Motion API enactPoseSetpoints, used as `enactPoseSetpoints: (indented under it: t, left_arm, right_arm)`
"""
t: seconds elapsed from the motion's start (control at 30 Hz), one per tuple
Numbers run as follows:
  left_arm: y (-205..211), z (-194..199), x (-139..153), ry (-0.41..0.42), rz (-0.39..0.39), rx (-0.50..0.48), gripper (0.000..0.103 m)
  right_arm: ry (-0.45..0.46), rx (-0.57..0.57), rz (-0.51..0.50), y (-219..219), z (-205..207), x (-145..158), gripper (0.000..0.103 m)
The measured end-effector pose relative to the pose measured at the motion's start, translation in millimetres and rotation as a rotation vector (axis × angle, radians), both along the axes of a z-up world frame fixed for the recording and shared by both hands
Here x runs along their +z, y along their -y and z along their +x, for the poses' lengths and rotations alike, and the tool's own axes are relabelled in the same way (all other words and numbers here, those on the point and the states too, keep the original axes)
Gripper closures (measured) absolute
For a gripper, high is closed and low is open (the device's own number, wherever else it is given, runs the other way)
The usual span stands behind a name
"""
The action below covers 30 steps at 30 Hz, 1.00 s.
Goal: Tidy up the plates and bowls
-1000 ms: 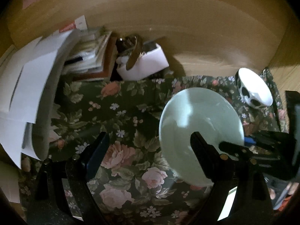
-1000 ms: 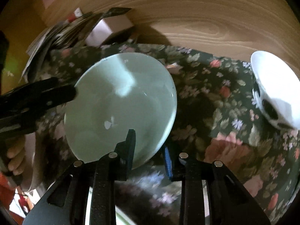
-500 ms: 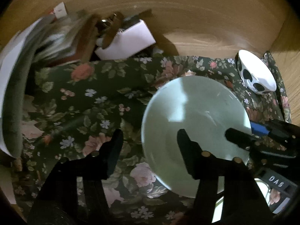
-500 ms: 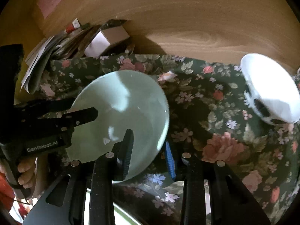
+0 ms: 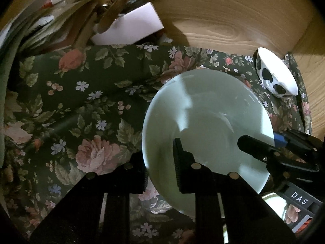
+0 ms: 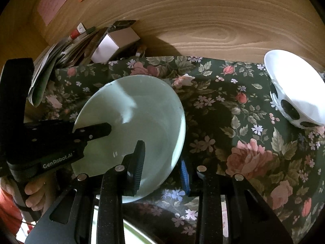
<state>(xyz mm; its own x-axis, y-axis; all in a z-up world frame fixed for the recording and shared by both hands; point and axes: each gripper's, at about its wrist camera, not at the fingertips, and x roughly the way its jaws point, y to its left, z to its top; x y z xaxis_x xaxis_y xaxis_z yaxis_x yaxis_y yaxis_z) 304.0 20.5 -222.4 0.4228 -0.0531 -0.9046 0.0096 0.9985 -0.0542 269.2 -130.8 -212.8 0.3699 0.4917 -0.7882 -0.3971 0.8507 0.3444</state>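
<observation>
A pale green plate (image 5: 205,122) is held tilted above the floral cloth (image 5: 81,101). My left gripper (image 5: 160,162) is shut on its left rim, one finger over the plate and one under it. My right gripper (image 6: 162,162) is shut on the plate's (image 6: 138,120) opposite rim, with its blue-padded finger behind the edge. Each gripper shows in the other's view, the right (image 5: 264,152) and the left (image 6: 81,134). A white bowl with black spots (image 5: 274,75) lies on its side at the far right of the cloth; it also shows in the right wrist view (image 6: 294,93).
A wooden wall (image 5: 223,16) runs behind the cloth. A white box (image 5: 130,28) and a pile of papers and books (image 5: 40,28) sit at the back left. Another plate's rim (image 6: 138,229) shows below the grippers.
My left gripper has moved right onto the plate's rim and closed on it. The plate now sits lower and closer in both views, held from both sides.
</observation>
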Motion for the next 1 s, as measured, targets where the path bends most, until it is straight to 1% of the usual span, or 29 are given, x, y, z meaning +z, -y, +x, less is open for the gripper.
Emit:
enactPoseSetpoints:
  t: [0.13,0.33,0.43,0.53,0.77,1.0]
  left_arm:
    - [-2,-9,13,0.03,-0.007,0.002,0.082]
    - [1,-30,39,0.114,0.019,-0.011,0.082]
    - [-2,-40,51,0.146,0.013,-0.008,0.082]
    - [-7,-50,62,0.163,-0.005,0.001,0.082]
    - [-20,-86,85,0.214,-0.018,0.027,0.082]
    - [-35,-119,96,0.251,-0.012,0.061,0.082]
  right_arm:
    - [0.012,-0.004,0.007,1,-6,6,0.074]
    - [0.069,-0.007,0.011,4,-20,28,0.074]
    - [0.091,-0.007,0.018,3,-27,40,0.074]
    - [0.113,-0.003,0.026,1,-35,51,0.074]
    - [0.153,0.02,0.042,-10,-56,68,0.074]
    - [0.191,0.06,0.059,-29,-82,83,0.074]
